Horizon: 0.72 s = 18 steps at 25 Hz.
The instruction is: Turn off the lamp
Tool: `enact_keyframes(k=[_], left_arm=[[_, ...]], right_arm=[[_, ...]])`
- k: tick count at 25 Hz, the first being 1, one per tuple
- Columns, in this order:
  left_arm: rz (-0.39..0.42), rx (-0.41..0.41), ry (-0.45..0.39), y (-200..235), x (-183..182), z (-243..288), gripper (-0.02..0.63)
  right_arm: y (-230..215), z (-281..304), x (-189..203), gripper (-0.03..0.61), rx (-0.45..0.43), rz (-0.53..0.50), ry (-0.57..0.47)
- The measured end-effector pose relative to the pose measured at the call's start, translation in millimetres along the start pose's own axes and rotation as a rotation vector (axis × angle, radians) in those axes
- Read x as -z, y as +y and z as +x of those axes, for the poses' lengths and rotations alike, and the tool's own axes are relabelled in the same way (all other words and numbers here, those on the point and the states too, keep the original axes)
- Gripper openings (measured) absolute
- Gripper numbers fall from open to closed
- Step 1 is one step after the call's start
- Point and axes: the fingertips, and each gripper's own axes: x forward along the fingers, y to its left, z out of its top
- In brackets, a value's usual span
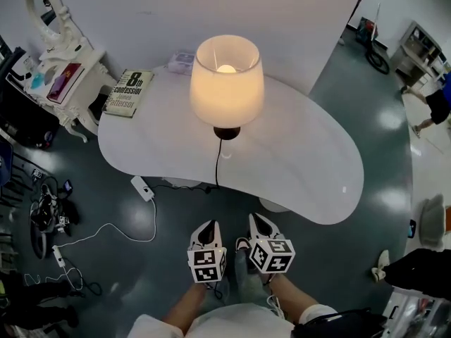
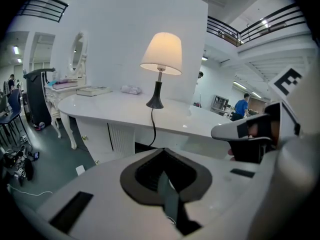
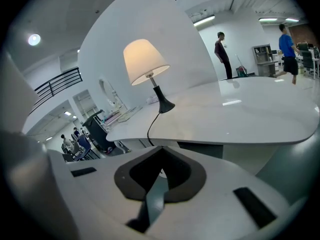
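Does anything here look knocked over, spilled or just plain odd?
Nothing much. The lit lamp with the cream shade stands upright on the white curved table, and the paperback book lies flat. Only the loose white cable trailing over the floor looks untidy.

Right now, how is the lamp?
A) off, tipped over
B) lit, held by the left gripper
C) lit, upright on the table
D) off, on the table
C: the lamp glows and stands upright on the white table.

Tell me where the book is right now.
In the head view, the book lies at the far left end of the white table, left of the lit lamp.
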Motion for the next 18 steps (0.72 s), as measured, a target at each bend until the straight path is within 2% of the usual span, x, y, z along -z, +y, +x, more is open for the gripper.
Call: enact_keyframes(k=[8,18], left_arm=[[-0.013,-0.014,0.038,18.9,47.9,37.2,0.008],[-0.077,-0.03,0.067,38.7,132.3,89.9,0.008]], right_arm=[[-14.8,40.3,46.3,-0.002,-0.029,0.019,0.04],[-52.5,96.3,132.9,-0.002,-0.04,0.019,0.109]])
